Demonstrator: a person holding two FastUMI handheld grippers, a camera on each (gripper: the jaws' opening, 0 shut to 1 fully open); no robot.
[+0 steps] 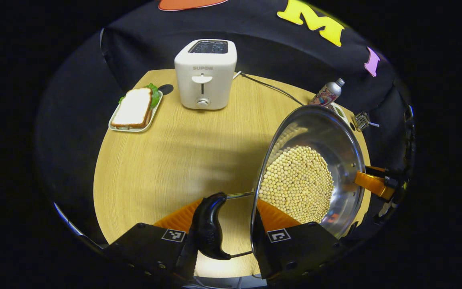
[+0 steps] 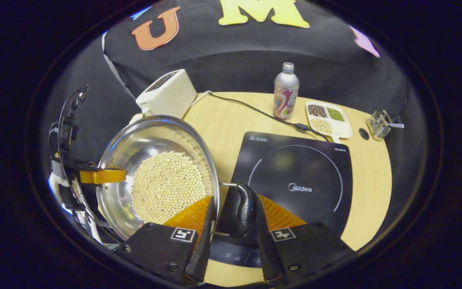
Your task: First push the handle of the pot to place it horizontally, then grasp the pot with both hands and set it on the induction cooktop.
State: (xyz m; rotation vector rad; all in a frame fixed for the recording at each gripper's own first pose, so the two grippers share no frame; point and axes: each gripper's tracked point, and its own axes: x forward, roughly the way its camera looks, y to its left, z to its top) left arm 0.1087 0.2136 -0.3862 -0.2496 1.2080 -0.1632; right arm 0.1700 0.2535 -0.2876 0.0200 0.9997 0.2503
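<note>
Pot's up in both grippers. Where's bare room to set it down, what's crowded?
Free: the induction cooktop surface, bare, just beside the pot. Also open wood between toaster, sandwich tray and pot. Crowded: the far edge behind the cooktop, with bottle, divided dish, cable and wire basket.

silver pot [image 1: 315, 132] of cream beans [image 1: 297, 182], white toaster [image 1: 205, 74], black cooktop [image 2: 295, 180]

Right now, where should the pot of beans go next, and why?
Probably sideways over the induction cooktop, then down. Both grippers, left and right, grip the pot by its black handles, lifted and tilted, and the cooktop's ring looks bare.
</note>
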